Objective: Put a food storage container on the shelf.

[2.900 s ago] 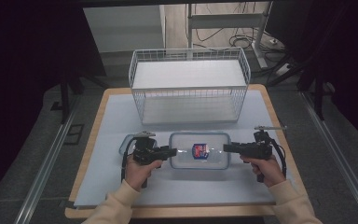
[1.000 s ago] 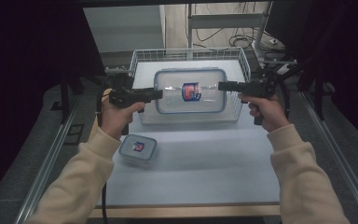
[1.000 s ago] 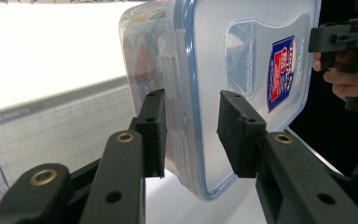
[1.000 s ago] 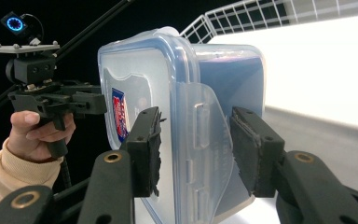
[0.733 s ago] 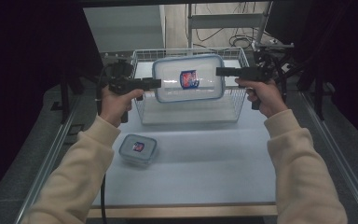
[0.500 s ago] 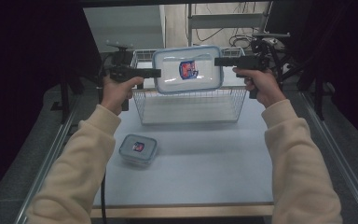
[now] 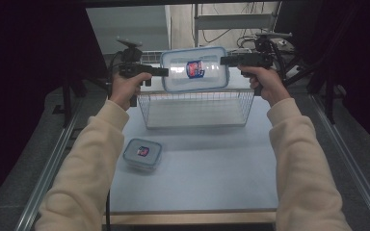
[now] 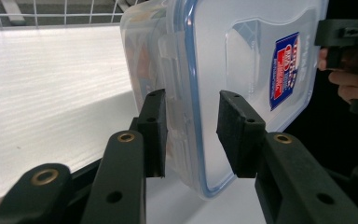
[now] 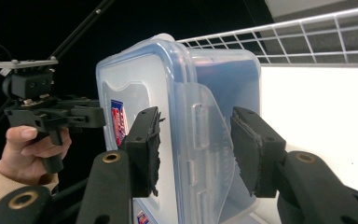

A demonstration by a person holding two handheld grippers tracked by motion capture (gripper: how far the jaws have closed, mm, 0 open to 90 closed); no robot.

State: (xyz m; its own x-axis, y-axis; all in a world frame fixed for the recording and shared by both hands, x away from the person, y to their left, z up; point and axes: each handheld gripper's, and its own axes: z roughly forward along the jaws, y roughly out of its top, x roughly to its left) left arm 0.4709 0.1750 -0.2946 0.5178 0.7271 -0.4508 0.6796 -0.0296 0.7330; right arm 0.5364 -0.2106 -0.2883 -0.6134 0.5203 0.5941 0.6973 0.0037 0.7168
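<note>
- Large clear container (image 7: pixel 194 69), blue-rimmed lid latched, red-blue label; held tilted, lid toward the person, in the air above the wire basket (image 7: pixel 196 107).

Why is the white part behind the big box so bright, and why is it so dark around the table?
Left gripper view: the basket floor glares almost pure white, washing out detail beside the big container. Right gripper view: the same glare on the right, black background on the left. High view: light falls on the table; the surroundings stay dark.

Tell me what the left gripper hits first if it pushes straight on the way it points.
Probably the large container already between its jaws; the left gripper straddles its clasped edge, and past it is the right gripper.
</note>
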